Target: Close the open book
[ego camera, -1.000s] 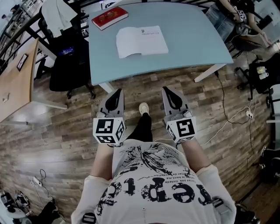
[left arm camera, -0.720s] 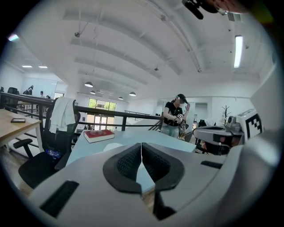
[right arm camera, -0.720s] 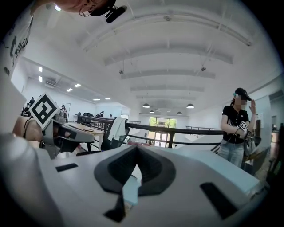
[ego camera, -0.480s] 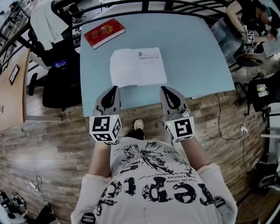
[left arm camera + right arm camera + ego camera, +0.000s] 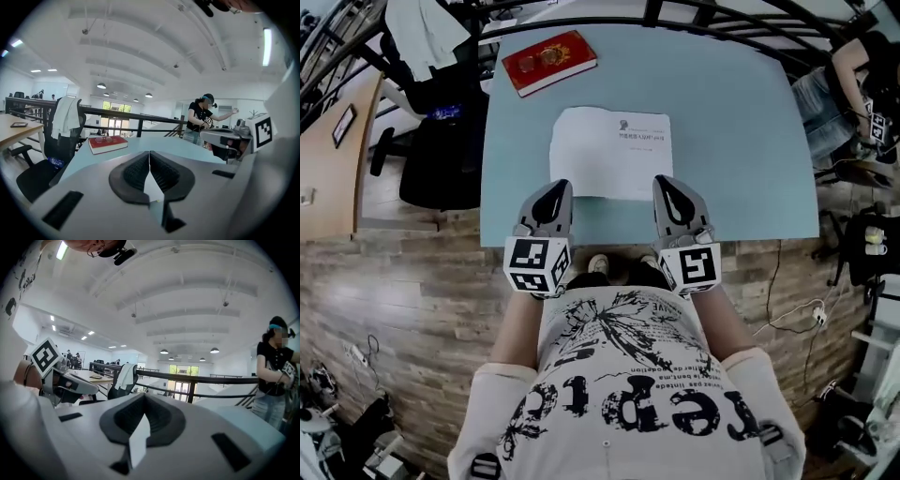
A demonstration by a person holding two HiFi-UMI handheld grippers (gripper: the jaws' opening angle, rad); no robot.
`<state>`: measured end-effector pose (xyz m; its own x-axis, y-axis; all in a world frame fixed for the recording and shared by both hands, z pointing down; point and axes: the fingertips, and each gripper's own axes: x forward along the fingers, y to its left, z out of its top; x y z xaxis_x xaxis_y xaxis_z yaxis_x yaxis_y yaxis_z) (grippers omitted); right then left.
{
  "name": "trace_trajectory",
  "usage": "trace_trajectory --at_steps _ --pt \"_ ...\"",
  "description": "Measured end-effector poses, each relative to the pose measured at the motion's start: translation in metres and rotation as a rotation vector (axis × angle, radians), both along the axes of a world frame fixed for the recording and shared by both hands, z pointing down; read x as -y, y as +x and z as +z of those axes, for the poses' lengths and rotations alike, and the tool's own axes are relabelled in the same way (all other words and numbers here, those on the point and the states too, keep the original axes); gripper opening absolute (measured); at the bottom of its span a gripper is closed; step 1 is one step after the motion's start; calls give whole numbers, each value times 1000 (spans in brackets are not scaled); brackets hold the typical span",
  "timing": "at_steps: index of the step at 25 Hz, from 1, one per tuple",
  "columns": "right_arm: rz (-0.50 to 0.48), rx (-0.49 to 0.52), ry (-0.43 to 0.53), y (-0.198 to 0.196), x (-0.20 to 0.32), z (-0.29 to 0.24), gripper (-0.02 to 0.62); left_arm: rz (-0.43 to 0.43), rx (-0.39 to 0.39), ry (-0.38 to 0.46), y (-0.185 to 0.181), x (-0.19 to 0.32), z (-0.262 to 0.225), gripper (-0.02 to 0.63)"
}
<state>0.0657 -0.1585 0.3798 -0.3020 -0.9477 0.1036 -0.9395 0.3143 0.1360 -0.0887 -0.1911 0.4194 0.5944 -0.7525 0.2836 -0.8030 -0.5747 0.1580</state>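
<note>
**Two shut grippers at the open book**

The left gripper [image 5: 557,186] has its jaws pressed together, with nothing between them. The right gripper [image 5: 664,180] is the same: jaws together and empty. The person holds them side by side, both pointing away from the body. The tip of each one is over a near corner of the open book [image 5: 612,152], left tip at the left corner, right tip at the right corner. I cannot tell if they touch the pages.

The open book lies flat on the light blue table [image 5: 741,141], close to the near edge, with white pages facing up. Farther back and to the left lies a red book [image 5: 549,62], shut, with a pair of glasses [image 5: 104,138] on top. A black chair [image 5: 431,159] stands left of the table.
</note>
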Motion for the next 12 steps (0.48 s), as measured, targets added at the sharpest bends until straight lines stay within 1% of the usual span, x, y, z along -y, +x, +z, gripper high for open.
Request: trace_trajectory --at_steps 3,6,9,11,12 --pt "-71 2 -41 3 12 14 11 -9 -55 -52 8 -9 19 18" --pt "-156 5 -71 3 22 21 11 -89 -147 -144 11 -10 50 18" --pt "-209 -10 -98 6 32 31 11 -204 -273 -256 9 -11 86 20" --pt "-246 -26 -113 9 36 36 11 -279 -381 -343 10 -14 111 20" --pt "-263 -33 -119 10 38 39 11 -315 -447 -390 11 -16 124 20"
